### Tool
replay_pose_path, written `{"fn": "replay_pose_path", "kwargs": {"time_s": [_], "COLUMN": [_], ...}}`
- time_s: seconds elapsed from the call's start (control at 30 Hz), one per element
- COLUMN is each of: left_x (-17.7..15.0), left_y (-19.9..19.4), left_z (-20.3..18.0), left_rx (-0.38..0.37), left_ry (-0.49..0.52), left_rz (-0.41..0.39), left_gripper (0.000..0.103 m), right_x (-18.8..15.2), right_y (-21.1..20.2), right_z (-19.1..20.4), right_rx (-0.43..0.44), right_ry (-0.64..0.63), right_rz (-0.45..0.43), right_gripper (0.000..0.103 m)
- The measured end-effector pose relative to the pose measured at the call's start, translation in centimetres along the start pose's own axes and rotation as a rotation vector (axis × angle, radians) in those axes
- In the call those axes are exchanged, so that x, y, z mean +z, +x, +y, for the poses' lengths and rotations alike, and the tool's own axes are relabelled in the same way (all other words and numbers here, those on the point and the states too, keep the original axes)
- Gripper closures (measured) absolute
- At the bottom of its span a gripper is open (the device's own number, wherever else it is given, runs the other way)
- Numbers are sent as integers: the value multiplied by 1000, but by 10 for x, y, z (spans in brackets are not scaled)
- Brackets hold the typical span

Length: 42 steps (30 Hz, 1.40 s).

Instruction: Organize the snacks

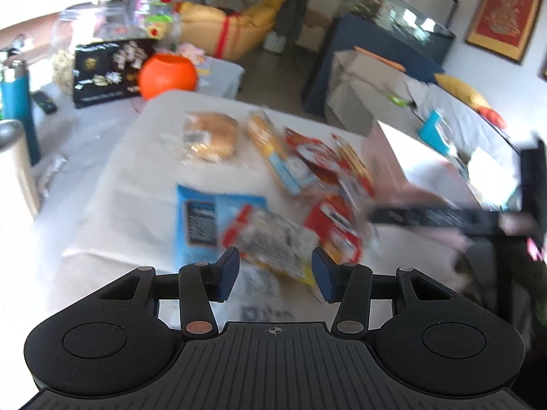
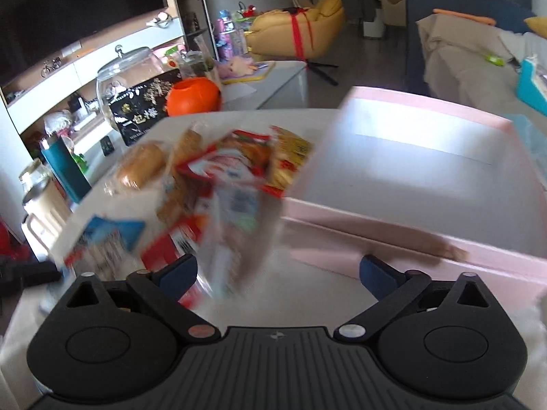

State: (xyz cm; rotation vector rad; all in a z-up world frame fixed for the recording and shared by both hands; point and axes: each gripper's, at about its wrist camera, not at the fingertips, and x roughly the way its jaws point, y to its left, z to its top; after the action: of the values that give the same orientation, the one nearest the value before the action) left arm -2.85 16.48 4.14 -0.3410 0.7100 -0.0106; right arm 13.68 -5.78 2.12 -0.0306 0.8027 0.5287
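Observation:
Several snack packets lie in a loose pile on the white table (image 1: 130, 177). In the left wrist view I see a bread bun in clear wrap (image 1: 210, 140), a blue packet (image 1: 201, 222), red packets (image 1: 335, 225) and a clear packet (image 1: 273, 242) just ahead of my left gripper (image 1: 275, 273), which is open above the pile. The right gripper shows there as a dark blurred shape (image 1: 444, 220). In the right wrist view my right gripper (image 2: 277, 273) is open and empty, low over the table, between the blurred pile (image 2: 232, 184) and a pink box (image 2: 410, 225).
The pink box with a white inside (image 2: 420, 171) stands open on the table's right. An orange ball-shaped pot (image 2: 193, 97), a black printed box (image 2: 140, 112) and a glass jar (image 2: 126, 75) stand on the cabinet beyond. A teal bottle (image 2: 66, 174) stands left.

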Motion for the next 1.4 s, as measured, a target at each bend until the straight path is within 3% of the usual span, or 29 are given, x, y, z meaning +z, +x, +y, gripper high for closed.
{"fn": "replay_pose_path", "kwargs": {"time_s": [0.1,0.13,0.3,0.4,0.6,0.7,0.8,0.93,1.0,1.07,1.17,1.27,1.4], "left_x": [-2,-4,-7,-3,9,6,-1,-7,-8,-10,-15,-22,-30], "left_y": [5,4,17,29,28,19,23,49,60,67,62,51,38], "left_z": [-12,-15,-30,-40,-27,-36,-54,-73,-75,-74,-76,-80,-91], "left_rx": [-60,-73,-168,-140,-26,-18,-22,52,65,68,41,-34,-85], "left_ry": [30,37,42,60,1,115,245,378,399,410,432,438,462], "left_rz": [28,32,85,69,28,19,41,83,108,126,132,149,153], "left_gripper": [51,51,51,51,51,51,51,52,58,76,77,78,78], "right_x": [12,12,-5,-21,-54,-65,-75,-78,-79,-78,-76,-74,-76], "right_y": [24,27,11,-14,-53,-63,-64,-59,-60,-61,-59,-52,-56], "right_z": [16,23,32,17,-29,-42,-46,-39,-35,-35,-37,-34,-20], "right_rx": [67,79,50,43,-55,-88,-86,-99,-102,-98,-100,-101,-100], "right_ry": [-4,-13,-79,-80,-16,16,21,-1,-28,-39,-46,-74,-169], "right_rz": [68,90,109,115,87,54,22,15,13,14,15,17,26], "right_gripper": [41,63,65,65,69,69,61,56,56,56,56,56,64]}}
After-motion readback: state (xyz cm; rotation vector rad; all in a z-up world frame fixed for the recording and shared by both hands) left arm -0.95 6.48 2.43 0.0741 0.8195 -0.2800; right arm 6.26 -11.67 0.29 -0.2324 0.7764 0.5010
